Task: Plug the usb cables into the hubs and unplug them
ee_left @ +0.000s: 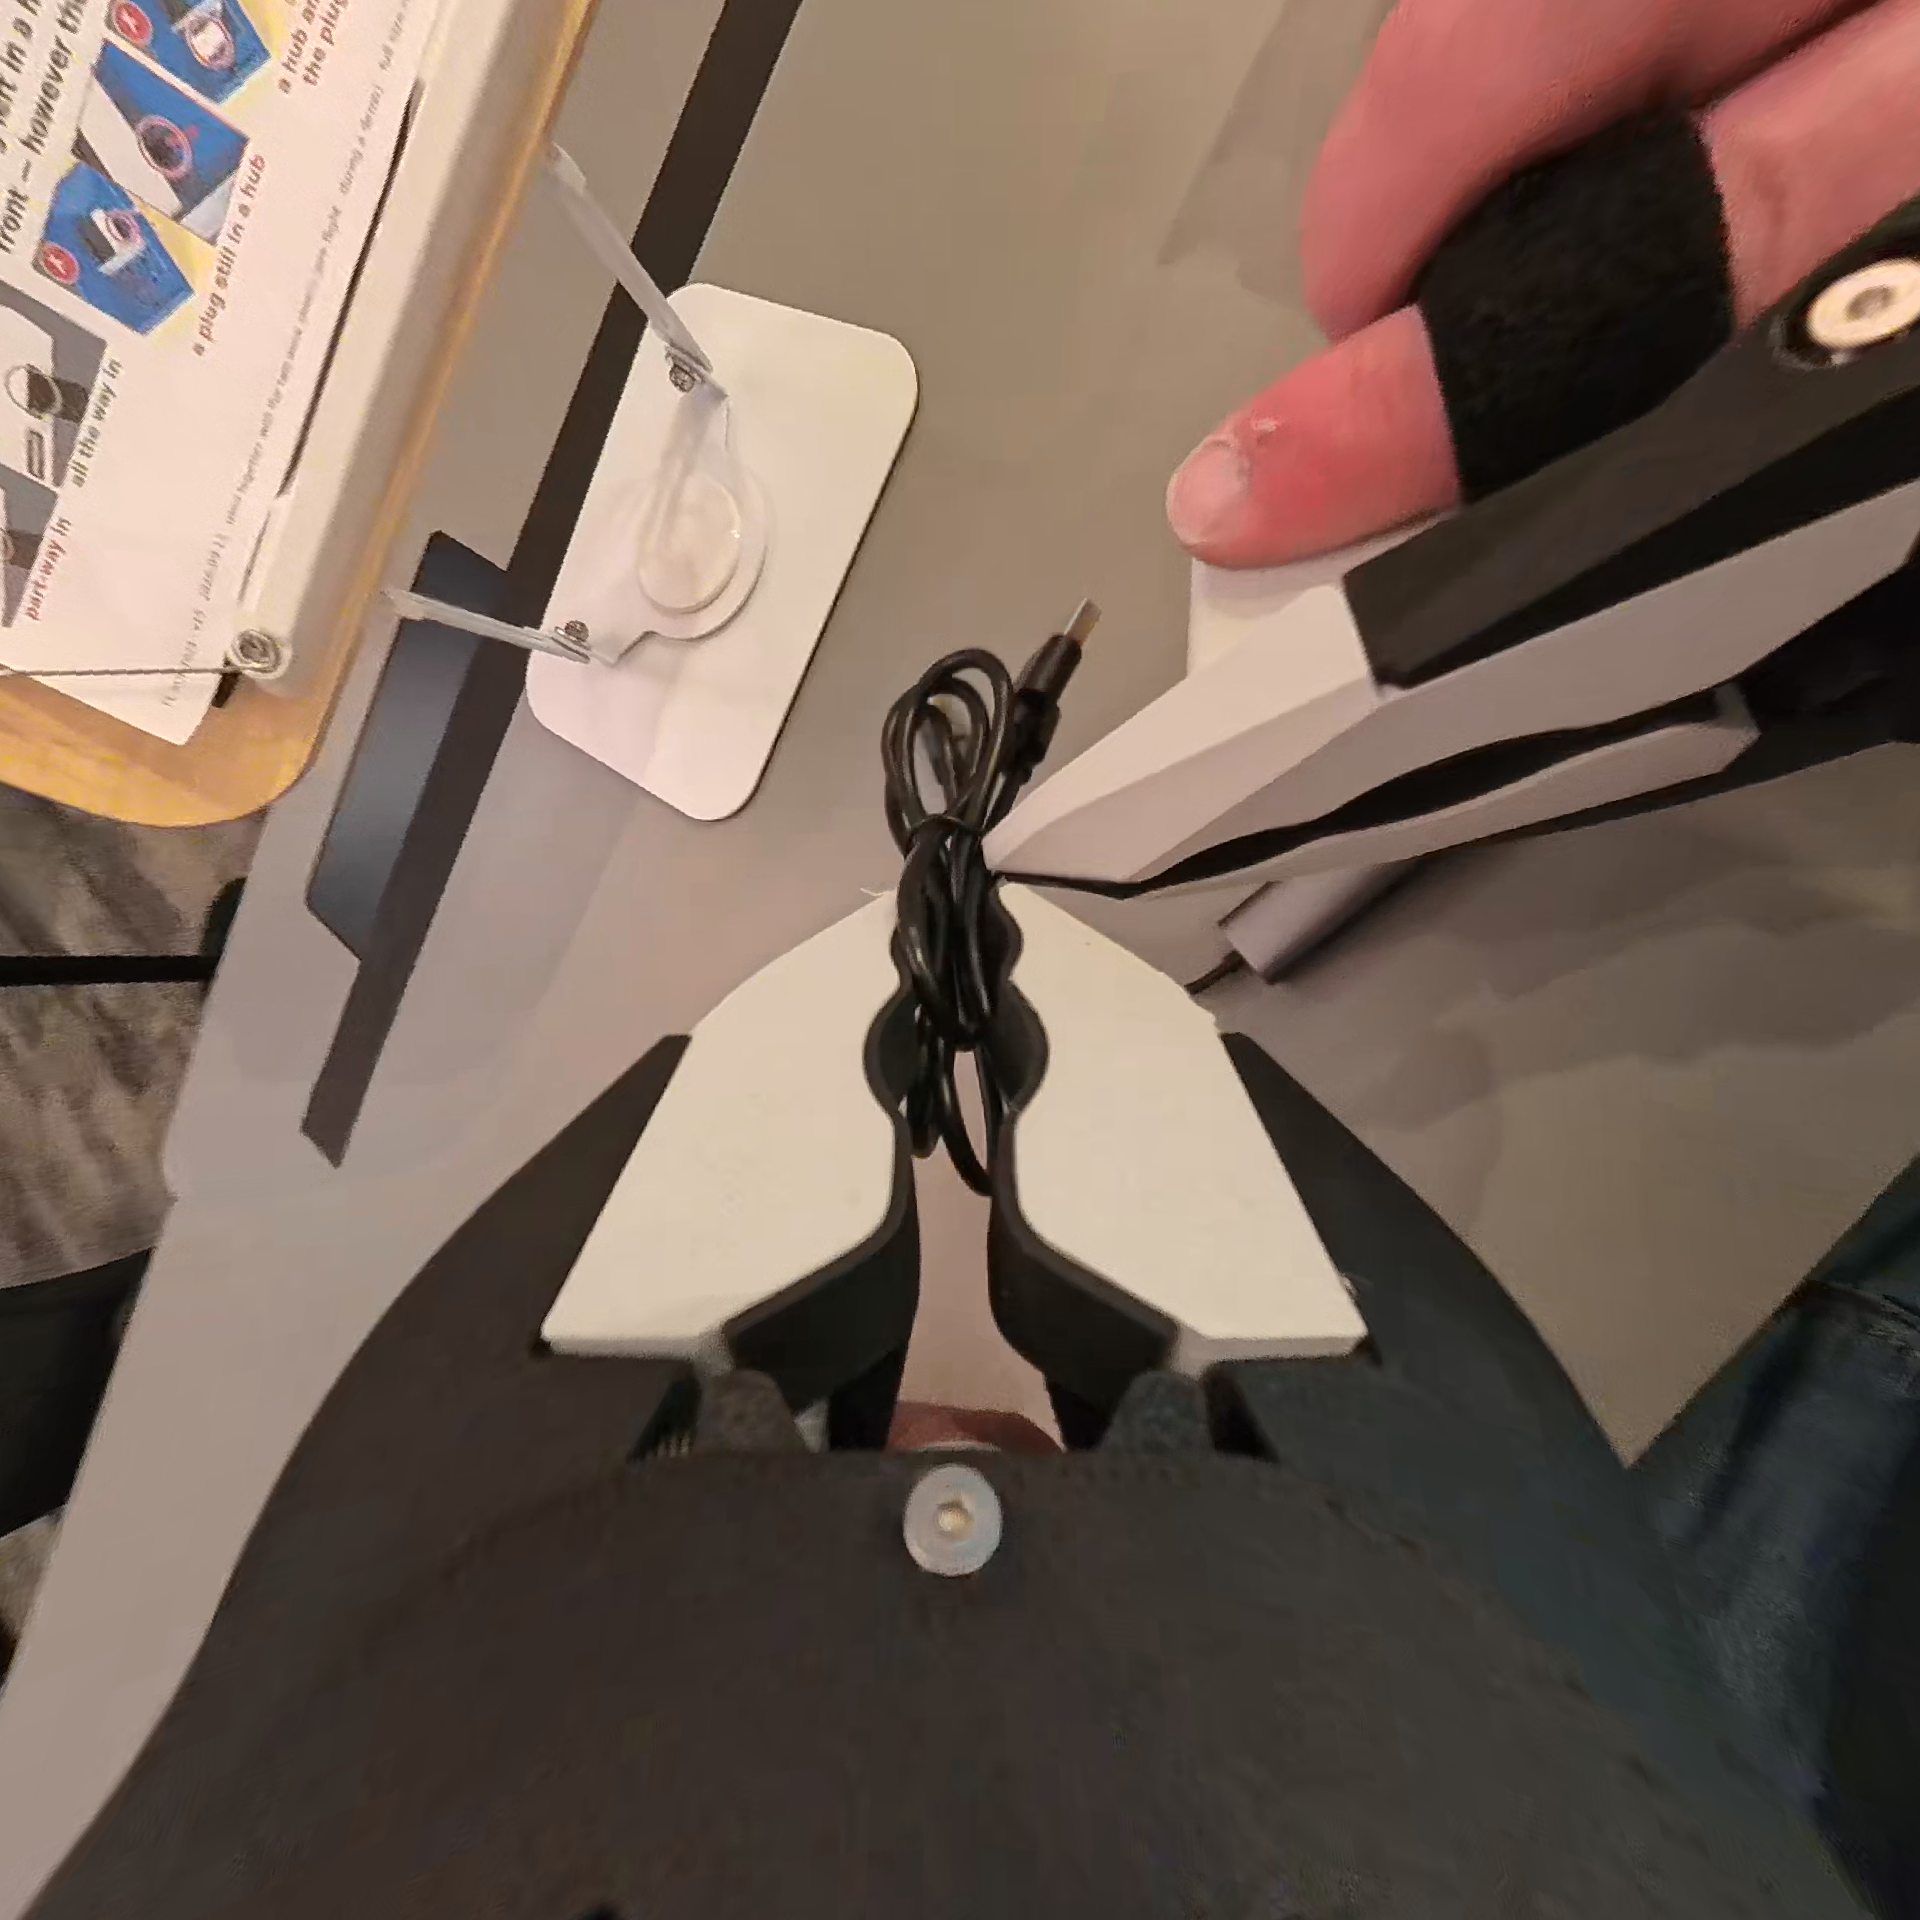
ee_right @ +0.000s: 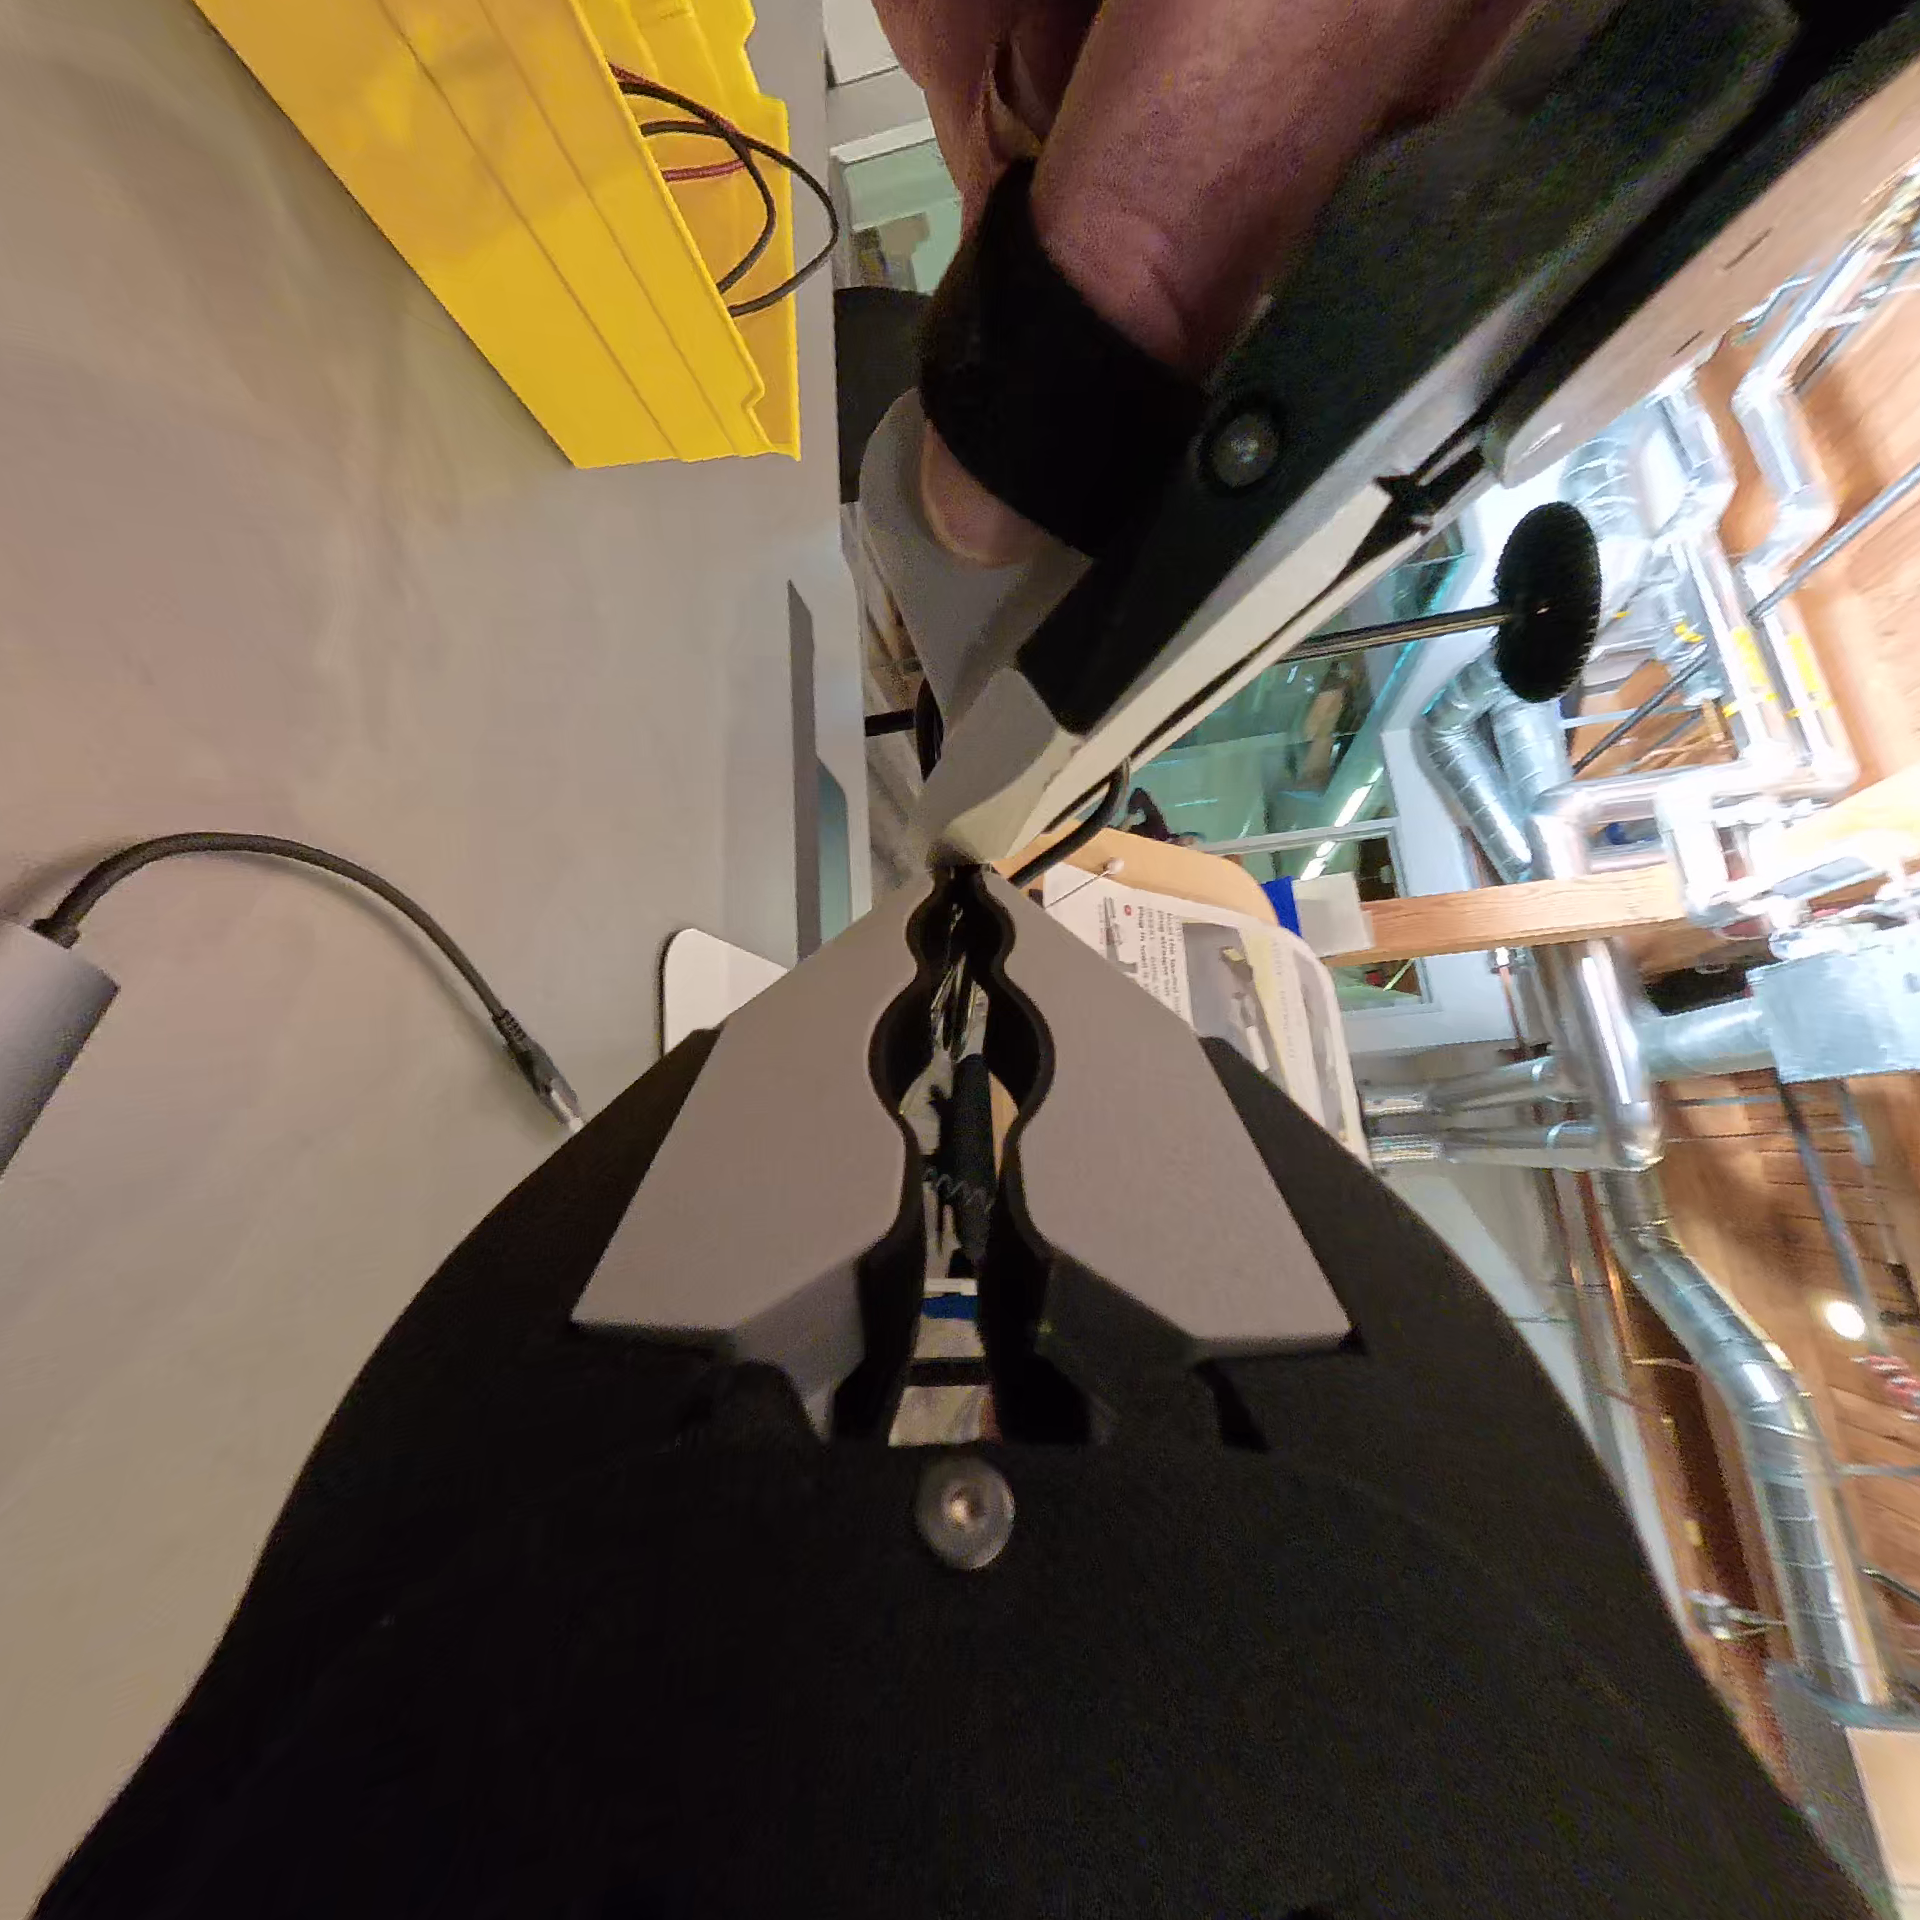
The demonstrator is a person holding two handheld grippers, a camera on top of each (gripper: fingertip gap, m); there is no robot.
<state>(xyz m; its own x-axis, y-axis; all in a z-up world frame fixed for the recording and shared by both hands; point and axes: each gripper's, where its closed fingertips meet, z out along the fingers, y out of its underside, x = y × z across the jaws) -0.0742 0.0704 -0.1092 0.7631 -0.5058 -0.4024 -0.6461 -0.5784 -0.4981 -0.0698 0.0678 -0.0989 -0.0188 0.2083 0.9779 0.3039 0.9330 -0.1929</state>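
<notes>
Bundled black USB cable [ee_left: 951, 914], tied at its waist, sits clamped between the nearly closed jaws of the left hand-held gripper [ee_left: 951, 904], its loops rising past the tips and its metal USB plug [ee_left: 1081, 623] poking up toward the right. Only the left wrist view shows this bundle whole; it also shows the right hand-held gripper [ee_left: 1003, 857] coming in from the right with its tips pinched on the bundle's waist, a hand [ee_left: 1455, 312] strapped to it, and a clipboard stand [ee_left: 727, 551] with a printed sheet [ee_left: 156, 312] on the grey counter [ee_left: 1039, 208].

The right wrist view sees what the left cannot: a grey hub [ee_right: 42, 1029] at the left edge of the counter with its own dark lead [ee_right: 312, 873] curving away, and a yellow bin [ee_right: 540, 208] holding wires. Here the right hand-held gripper [ee_right: 961, 883] appears almost shut, dark cable strands [ee_right: 966, 1122] visible in the gap, and the left hand-held gripper [ee_right: 951, 842] meets it tip to tip from above.
</notes>
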